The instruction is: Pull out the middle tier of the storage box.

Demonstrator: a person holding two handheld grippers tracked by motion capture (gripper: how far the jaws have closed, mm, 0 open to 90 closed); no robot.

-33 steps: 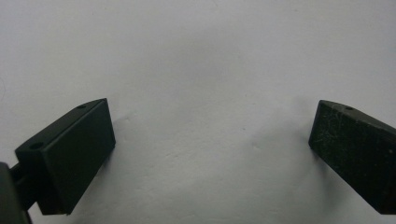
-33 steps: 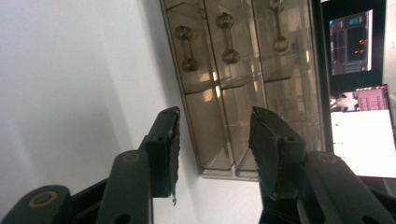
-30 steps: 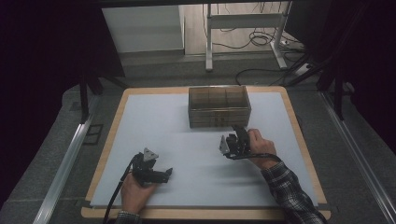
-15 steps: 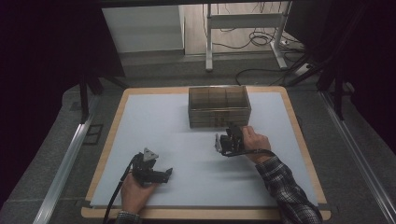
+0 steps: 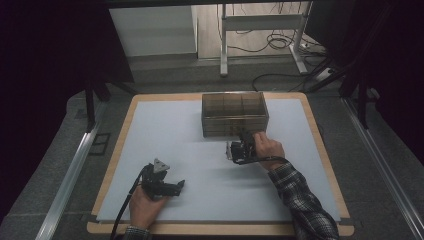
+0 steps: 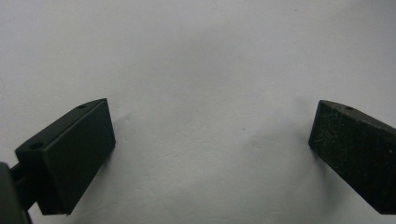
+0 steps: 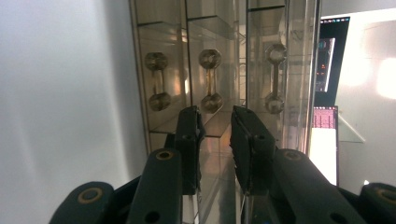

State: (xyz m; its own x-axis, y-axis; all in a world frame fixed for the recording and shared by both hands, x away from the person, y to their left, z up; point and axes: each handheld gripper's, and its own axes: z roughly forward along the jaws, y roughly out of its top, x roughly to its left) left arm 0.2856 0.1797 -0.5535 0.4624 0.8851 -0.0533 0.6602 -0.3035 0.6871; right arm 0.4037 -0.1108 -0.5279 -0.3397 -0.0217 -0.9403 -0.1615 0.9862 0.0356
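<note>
Currently the right gripper sits just in front of the clear drawer box, jaws narrowed to a slim gap with nothing between them, aimed at the middle handle. Risk: at this width the jaws may strike the handle instead of straddling it, pushing the light box back. The left gripper rests near the mat's front edge, jaws spread wide and empty. The right gripper view shows three handles; from the high view they are probably too small to discern.
</note>
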